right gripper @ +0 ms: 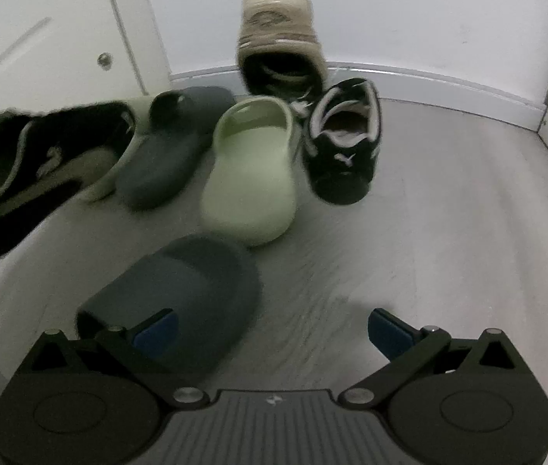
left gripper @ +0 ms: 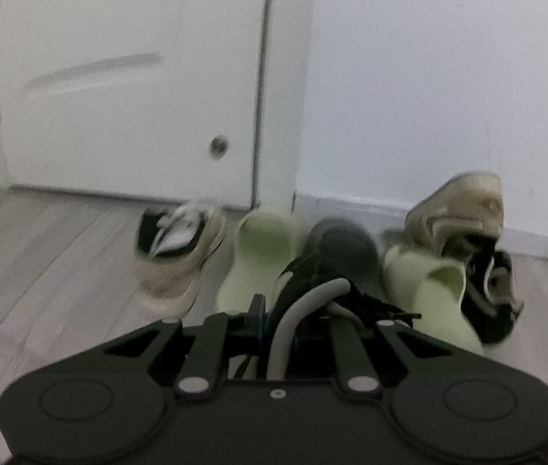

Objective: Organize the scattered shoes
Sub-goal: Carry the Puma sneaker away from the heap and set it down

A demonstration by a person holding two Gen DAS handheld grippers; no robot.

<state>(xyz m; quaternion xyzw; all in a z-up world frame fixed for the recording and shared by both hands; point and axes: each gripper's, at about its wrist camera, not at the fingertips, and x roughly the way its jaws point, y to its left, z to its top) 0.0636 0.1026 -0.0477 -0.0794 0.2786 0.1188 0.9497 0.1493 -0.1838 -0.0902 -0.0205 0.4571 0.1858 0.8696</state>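
My left gripper point(left gripper: 297, 317) is shut on the collar of a black sneaker point(left gripper: 312, 283) with grey trim, holding it off the floor. The same sneaker point(right gripper: 30, 166) hangs at the left of the right wrist view. My right gripper point(right gripper: 272, 329) is open above the floor, with a dark grey slide point(right gripper: 181, 290) by its left finger and nothing between the pads. On the floor ahead lie a pale green slide point(right gripper: 254, 170), a second black sneaker point(right gripper: 345, 143), another grey slide point(right gripper: 173, 147) and a beige sneaker point(right gripper: 278, 38) tipped against the wall.
A second green slide point(left gripper: 262, 255) and a beige-and-black sneaker point(left gripper: 181, 248) sit near the white door point(left gripper: 130, 97). White walls and a baseboard point(right gripper: 448, 85) close the corner behind the shoes. Wood-look floor point(right gripper: 448, 232) stretches to the right.
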